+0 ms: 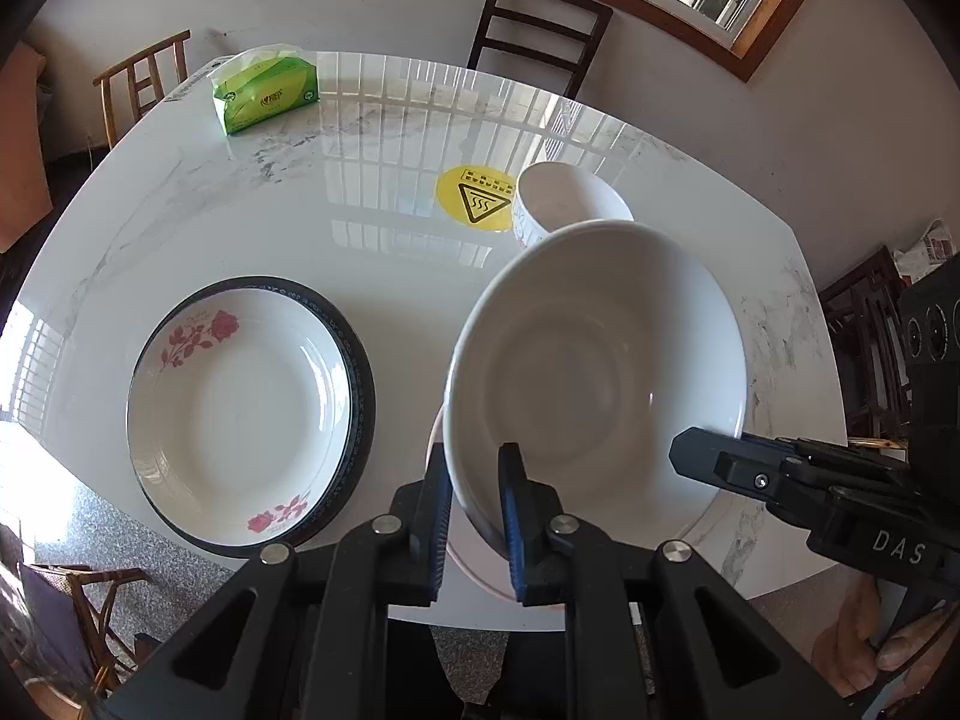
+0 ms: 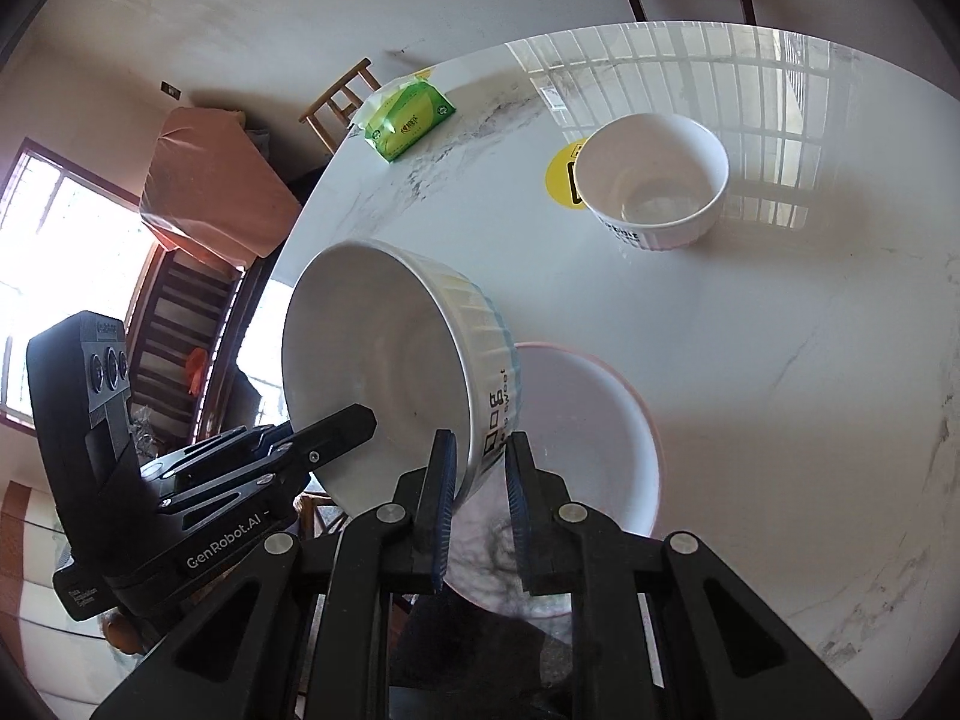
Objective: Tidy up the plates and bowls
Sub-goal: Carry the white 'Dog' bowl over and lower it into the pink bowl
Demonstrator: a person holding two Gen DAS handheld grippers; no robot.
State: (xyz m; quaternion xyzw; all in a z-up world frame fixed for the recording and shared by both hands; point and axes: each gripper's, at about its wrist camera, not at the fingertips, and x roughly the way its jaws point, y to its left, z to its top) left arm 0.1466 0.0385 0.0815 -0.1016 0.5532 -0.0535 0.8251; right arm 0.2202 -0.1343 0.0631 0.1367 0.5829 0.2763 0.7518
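A white ribbed bowl (image 1: pixel 600 372) (image 2: pixel 372 360) with dark print on its side hangs tilted above the table, carried by both grippers. My left gripper (image 1: pixel 474 462) (image 2: pixel 360 420) is shut on its near rim in the left wrist view. My right gripper (image 2: pixel 480 444) (image 1: pixel 690 450) is shut on the opposite rim. Under the bowl lies a white plate with a pink edge (image 2: pixel 600 438). A second white bowl (image 1: pixel 564 198) (image 2: pixel 654 180) stands upright farther back. At the left, a rose-patterned plate (image 1: pixel 240 408) rests on a dark-rimmed plate (image 1: pixel 362 372).
The white marble table (image 1: pixel 360 210) carries a green tissue pack (image 1: pixel 267 93) (image 2: pixel 411 120) at its far corner and a yellow warning sticker (image 1: pixel 474 198) beside the second bowl. Wooden chairs (image 1: pixel 534 30) stand around the table. A hand (image 1: pixel 900 654) grips the right gripper's handle.
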